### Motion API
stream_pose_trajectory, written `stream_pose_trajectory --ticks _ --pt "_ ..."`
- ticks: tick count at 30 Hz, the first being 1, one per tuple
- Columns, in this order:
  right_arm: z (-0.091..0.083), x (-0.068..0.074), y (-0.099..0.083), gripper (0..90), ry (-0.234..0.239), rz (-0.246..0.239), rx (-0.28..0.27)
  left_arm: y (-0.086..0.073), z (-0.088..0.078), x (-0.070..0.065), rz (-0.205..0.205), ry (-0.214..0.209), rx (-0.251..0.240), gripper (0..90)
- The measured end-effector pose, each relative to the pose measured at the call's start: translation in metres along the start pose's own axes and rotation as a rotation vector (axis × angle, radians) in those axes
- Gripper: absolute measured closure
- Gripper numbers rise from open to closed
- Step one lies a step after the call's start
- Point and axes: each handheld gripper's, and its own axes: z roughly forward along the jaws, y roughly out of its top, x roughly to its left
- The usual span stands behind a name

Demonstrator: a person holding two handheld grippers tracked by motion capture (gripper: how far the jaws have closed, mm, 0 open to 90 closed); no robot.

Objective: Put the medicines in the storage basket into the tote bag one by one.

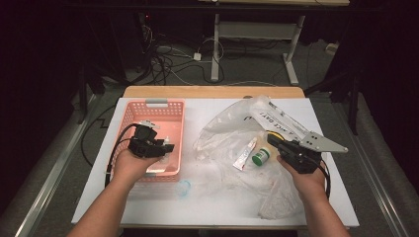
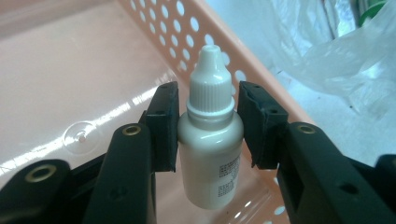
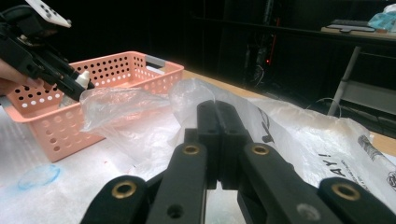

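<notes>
The left claw (image 2: 208, 123) grips a white dropper bottle (image 2: 210, 140) over the pink basket (image 1: 174, 118), at nine o'clock on the tabletop (image 1: 207, 197); the right claw (image 3: 218, 140) is closed, empty, at three o'clock.

Left gripper (image 2: 208, 123): both pads pressed against a small white dropper bottle (image 2: 210, 144), cap up, clamped at its shoulder. Pink perforated basket (image 2: 70, 70) floor lies beneath and beyond the jaws. Clear plastic bag (image 2: 336, 56) beyond the basket wall, upper right.

A lab: floor cables (image 1: 168, 61), adjustable desk frame (image 1: 257, 37).
</notes>
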Motion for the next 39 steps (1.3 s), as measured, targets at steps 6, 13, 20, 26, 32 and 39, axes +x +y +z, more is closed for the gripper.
stream_pose_trajectory --ticks 6,13,20,26,32,39 --pt "0.000 0.001 -0.002 90.0 0.003 0.010 0.000 -0.011 -0.011 -0.008 0.021 0.017 -0.106 58.4" --pt "-0.001 0.002 0.000 90.0 -0.001 0.005 -0.004 -0.021 -0.020 -0.021 0.063 0.023 -0.227 58.4" --pt "0.001 0.004 0.000 90.0 0.005 -0.004 0.000 -0.025 -0.026 -0.047 0.136 -0.011 -0.295 58.5" --pt "0.000 0.004 0.000 90.0 0.005 -0.002 -0.001 -0.024 -0.033 -0.077 0.185 -0.072 -0.348 58.5" --pt "0.000 0.004 0.000 90.0 0.006 -0.001 -0.001 -0.020 -0.022 -0.107 0.254 -0.108 -0.339 58.4" --pt "-0.001 0.004 0.002 90.0 0.006 0.000 -0.011 -0.012 0.015 -0.138 0.297 -0.178 -0.273 58.4"
